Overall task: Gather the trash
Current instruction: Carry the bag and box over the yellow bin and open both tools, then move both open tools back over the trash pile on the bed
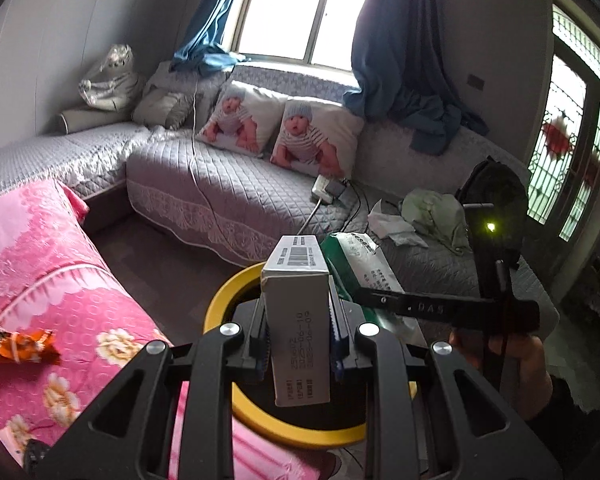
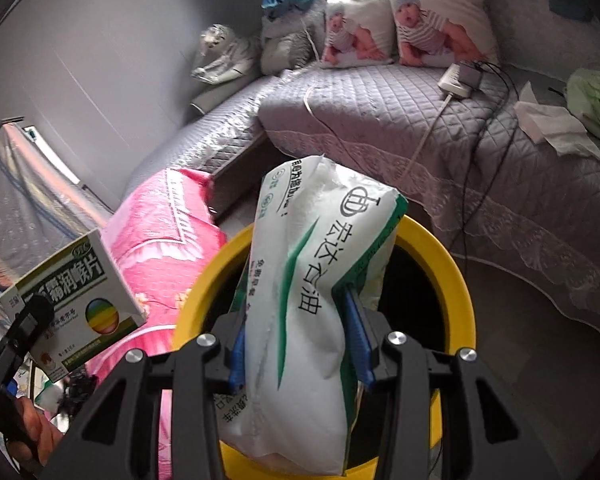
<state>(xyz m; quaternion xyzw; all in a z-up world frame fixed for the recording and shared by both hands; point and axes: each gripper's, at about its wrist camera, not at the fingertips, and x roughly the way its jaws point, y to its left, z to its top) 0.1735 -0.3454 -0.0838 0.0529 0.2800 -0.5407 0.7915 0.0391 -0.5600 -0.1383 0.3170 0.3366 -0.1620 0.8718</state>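
Deposit step. Left tongs (image 1: 298,344) pinch a small box (image 1: 296,320); right tongs (image 2: 300,344) pinch a tissue pack (image 2: 312,300). Both apparently hang above the yellow bin (image 2: 448,264). Next: spread tongs over its opening.

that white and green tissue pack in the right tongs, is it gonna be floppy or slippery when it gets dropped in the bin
Probably soft: the tissue pack pinches in where the right tongs squeeze it. Its glossy plastic wrap looks somewhat slippery, though the grip holds. It likely weighs little for its bulk, so it should drop limply into the yellow-rimmed bin without bouncing.
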